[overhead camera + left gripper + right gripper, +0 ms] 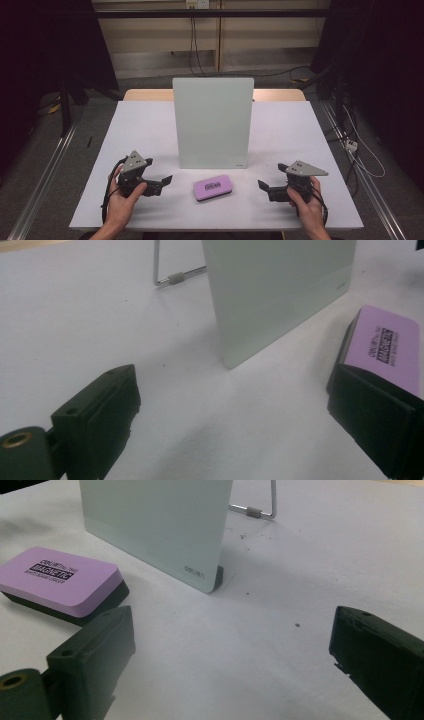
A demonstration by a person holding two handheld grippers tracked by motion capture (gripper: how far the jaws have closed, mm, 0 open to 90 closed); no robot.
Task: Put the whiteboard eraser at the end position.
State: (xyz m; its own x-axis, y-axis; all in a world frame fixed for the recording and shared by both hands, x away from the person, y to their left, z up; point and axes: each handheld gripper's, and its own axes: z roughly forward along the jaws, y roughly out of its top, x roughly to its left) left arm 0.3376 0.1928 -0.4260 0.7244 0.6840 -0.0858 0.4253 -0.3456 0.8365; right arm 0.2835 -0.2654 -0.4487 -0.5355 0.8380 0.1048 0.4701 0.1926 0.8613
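One purple eraser (213,189) lies flat on the white counter (140,130), label side up, just in front of the lower edge of the upright pale-green board (212,120) and roughly midway between the two hands. Black felt base faces down; printed label reads "MAGNETIC" in the right gripper view (57,582).

Left hand-held gripper (161,180): resting low on the counter to the eraser's left, jaws spread wide, nothing between them. In the left gripper view the eraser (387,347) sits just beyond the right-hand jaw, near but apparently not touching; cannot tell for sure, as the jaw covers the near corner.

Right hand-held gripper (264,186): low on the counter to the eraser's right, jaws also spread wide and empty, farther from the eraser than the left one.

Board: stands on a thin wire leg (257,511) behind it; face looks blank, no marks that I can make out. A few dark specks on the counter near its corner.

Progress, as judged: nothing begun. Eraser not gripped, not lifted, board untouched. Both grippers posed either side as if at start. Left to do: close in on the eraser, grasp it across its sides, lift it to whatever the work calls for, likely the board face.

Count: eraser 1; board 1; wire leg 1 seen; hand-held grippers 2; hands 2; counter 1.
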